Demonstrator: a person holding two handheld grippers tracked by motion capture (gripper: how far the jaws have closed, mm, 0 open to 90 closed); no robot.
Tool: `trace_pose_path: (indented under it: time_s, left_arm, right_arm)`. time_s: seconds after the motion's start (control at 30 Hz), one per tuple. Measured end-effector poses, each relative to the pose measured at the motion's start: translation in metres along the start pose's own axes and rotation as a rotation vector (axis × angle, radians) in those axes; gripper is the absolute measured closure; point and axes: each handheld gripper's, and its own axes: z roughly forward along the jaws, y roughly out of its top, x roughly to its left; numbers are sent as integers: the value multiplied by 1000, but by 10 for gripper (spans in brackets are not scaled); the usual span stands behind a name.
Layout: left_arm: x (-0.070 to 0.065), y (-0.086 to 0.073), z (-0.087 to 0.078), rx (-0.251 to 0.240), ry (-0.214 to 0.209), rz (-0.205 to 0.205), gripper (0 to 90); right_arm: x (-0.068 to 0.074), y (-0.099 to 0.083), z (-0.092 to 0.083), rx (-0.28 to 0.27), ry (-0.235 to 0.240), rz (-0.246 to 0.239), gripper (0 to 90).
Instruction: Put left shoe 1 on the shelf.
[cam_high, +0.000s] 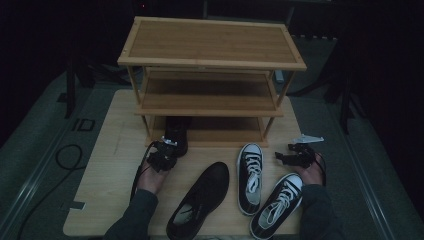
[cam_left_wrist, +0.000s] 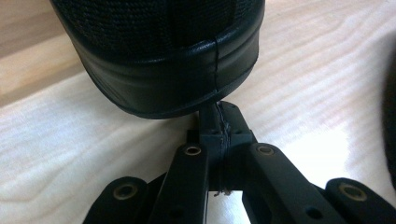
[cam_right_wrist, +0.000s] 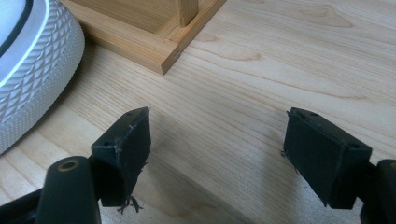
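A black shoe (cam_high: 176, 134) stands with its toe pushed into the bottom level of the bamboo shoe rack (cam_high: 212, 55). Its heel (cam_left_wrist: 159, 70) sticks out toward me. My left gripper (cam_high: 168, 146) sits right behind that heel, jaws shut together with nothing between them; in the left gripper view the gripper's tips (cam_left_wrist: 218, 111) touch the heel's lower edge. The second black shoe (cam_high: 200, 199) lies on the table near me. Two black-and-white sneakers (cam_high: 249, 175) (cam_high: 277, 204) lie to its right. My right gripper (cam_high: 286, 153) rests open beside them, and nothing is between the right gripper's jaws (cam_right_wrist: 217, 126).
The rack's middle shelf (cam_high: 207, 102) and top shelf are bare. In the right gripper view a sneaker's white toe cap (cam_right_wrist: 28, 70) is at the left and the rack's base corner (cam_right_wrist: 163, 56) lies ahead. A black cable (cam_high: 70, 155) loops on the floor left of the table.
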Motion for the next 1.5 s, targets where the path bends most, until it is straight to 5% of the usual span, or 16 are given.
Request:
trace_pose_path:
  time_s: [0.83, 1.17, 1.5]
  left_arm:
    - [15, 22, 16, 11, -15, -50, 867]
    - [17, 16, 0, -15, -57, -27, 672]
    - [14, 3, -22, -61, -111, -2, 636]
  right_arm:
    - [0, 0, 0, -1, 1, 2, 228]
    - [0, 0, 0, -1, 3, 4, 228]
    - [0, 0, 0, -1, 1, 2, 228]
